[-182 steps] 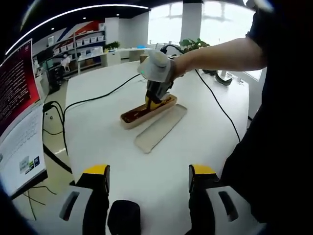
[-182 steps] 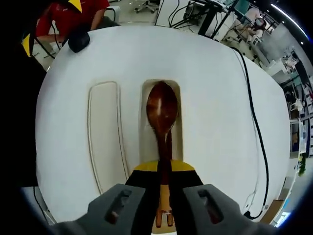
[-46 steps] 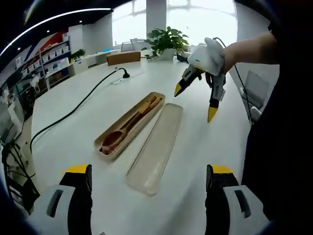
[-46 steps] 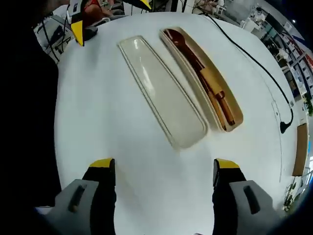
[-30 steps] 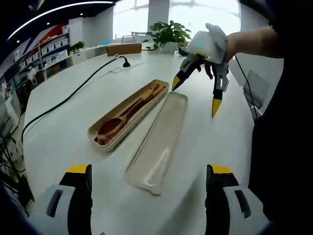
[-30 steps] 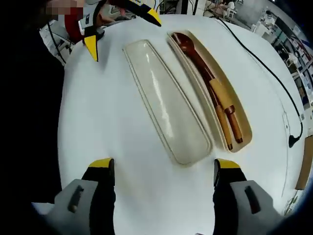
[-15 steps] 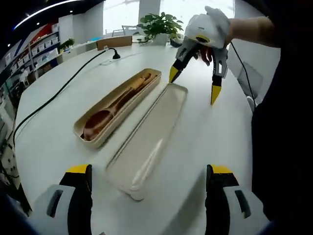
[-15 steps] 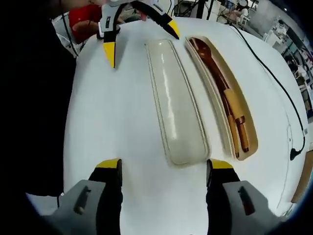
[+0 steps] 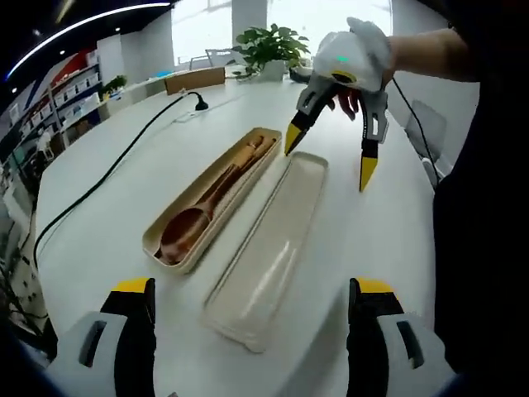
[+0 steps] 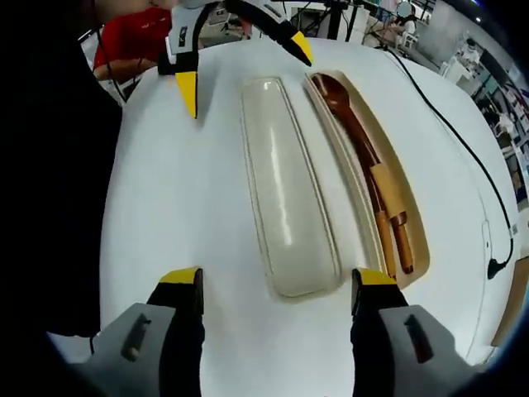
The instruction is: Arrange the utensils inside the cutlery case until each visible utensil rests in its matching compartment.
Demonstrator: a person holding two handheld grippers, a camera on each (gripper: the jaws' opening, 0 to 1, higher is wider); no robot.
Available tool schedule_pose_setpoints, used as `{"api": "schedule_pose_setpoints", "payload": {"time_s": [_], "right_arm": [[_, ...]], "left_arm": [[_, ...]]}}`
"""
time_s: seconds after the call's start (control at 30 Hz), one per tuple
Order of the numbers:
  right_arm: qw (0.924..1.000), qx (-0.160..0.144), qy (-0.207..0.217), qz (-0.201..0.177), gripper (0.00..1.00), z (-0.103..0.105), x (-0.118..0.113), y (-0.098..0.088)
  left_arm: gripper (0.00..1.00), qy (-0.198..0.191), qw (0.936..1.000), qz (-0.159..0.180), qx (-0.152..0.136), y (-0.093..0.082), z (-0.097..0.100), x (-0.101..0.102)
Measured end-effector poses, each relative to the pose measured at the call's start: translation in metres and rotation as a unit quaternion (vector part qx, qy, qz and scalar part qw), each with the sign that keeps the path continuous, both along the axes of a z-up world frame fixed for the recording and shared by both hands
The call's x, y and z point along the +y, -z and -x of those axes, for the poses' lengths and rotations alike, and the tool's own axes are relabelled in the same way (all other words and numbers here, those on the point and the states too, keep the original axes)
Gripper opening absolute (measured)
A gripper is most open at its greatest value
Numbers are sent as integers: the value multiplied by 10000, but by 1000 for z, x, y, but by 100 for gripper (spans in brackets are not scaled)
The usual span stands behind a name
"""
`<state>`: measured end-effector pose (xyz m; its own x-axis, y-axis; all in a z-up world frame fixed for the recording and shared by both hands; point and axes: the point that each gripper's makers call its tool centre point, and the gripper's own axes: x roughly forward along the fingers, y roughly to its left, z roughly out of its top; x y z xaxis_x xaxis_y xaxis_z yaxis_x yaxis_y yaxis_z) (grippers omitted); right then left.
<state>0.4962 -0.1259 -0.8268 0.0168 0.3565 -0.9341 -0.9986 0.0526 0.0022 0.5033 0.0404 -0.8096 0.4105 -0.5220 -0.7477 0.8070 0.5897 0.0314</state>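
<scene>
A tan cutlery case [image 9: 248,161] lies open on the white table, holding a dark wooden spoon [image 9: 183,236] and other wooden utensils [image 10: 395,227] side by side. Its pale lid [image 9: 269,244] lies beside it, hollow side up. My left gripper [image 9: 252,287] is open, just above the lid's near end. My right gripper [image 9: 331,157] hovers open over the lid's far end, nothing between its yellow tips. In the right gripper view the lid [image 10: 285,182] runs away from my right gripper [image 10: 277,277], the case [image 10: 413,211] lies to its right, and the left gripper [image 10: 244,70] spreads open at the far end.
A black cable [image 9: 99,186] crosses the table left of the case and ends at a plug [image 9: 198,103]. A potted plant [image 9: 269,50] stands at the far edge. A person in red [image 10: 132,41] sits beyond the table. Bare table surrounds the case.
The right gripper, earlier shut on the spoon over the case, has let go and drawn back open. In the last second both grippers have closed in on the lid's two ends.
</scene>
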Motion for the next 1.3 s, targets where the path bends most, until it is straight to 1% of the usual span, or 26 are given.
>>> {"api": "schedule_pose_setpoints", "payload": {"time_s": [0.07,0.1,0.17,0.27,0.33,0.37,0.4,0.47,0.5,0.53,0.67,0.77,0.83,0.87,0.9,0.93,0.97,1.0,1.03,1.27,1.3], "right_arm": [[10000,-12,-30,-68,73,-1,3,0],[9999,-15,-56,-103,74,-1,5,0],[9999,-19,-59,-159,76,-3,10,1],[9999,-17,-94,-121,77,-3,15,1],[9998,-19,-109,-161,76,-3,17,1],[9998,-19,-98,-178,76,-3,18,1],[9998,-21,-66,-205,75,-4,19,1],[9997,-25,-39,-254,74,-5,21,1],[9996,-24,-21,-274,73,-6,22,1],[9996,-26,-13,-291,72,-6,23,1],[9996,-26,-15,-282,67,-7,26,-1],[9996,-28,-10,-298,62,-7,28,-1],[9995,-29,8,-306,54,-7,31,-2],[9995,-27,-11,-325,49,-6,33,-3],[9993,-41,-32,-358,36,-6,36,-5],[9999,-32,-6,-134,35,-5,29,-2],[9995,-113,-93,-278,35,-7,35,-1],[9997,-32,-35,-236,35,-5,34,1],[9997,-20,-40,-235,34,-5,34,1],[9997,-25,-122,-204,34,-4,36,-1],[9996,-17,-197,-194,34,-3,36,0]], "left_arm": [[100,53,10000,-31,-14,1,-1,-1],[100,141,9999,-79,-27,2,-1,0],[100,254,9994,-244,-75,6,-4,3],[100,267,9993,-269,-47,9,-8,3],[100,321,9990,-320,-48,12,-10,4],[100,344,9989,-312,-35,12,-10,3],[100,280,9994,-197,6,13,-11,1],[100,131,9997,-47,211,17,-8,-1],[100,129,9997,-19,218,17,-8,-1],[100,175,9998,-27,133,16,-9,-2],[100,218,9997,-21,136,16,-6,-3],[98,281,9995,-11,127,16,-4,-4],[96,301,9995,0,117,16,-3,-5],[95,311,9995,4,114,15,-2,-5],[95,317,9994,3,106,15,-2,-5],[94,315,9994,5,109,15,-2,-5],[94,316,9994,17,100,15,-1,-6],[93,318,9994,26,94,15,-1,-6],[93,319,9994,35,90,15,-1,-5],[85,400,9992,23,88,13,3,-5],[84,418,9991,12,92,13,4,-6]]}}
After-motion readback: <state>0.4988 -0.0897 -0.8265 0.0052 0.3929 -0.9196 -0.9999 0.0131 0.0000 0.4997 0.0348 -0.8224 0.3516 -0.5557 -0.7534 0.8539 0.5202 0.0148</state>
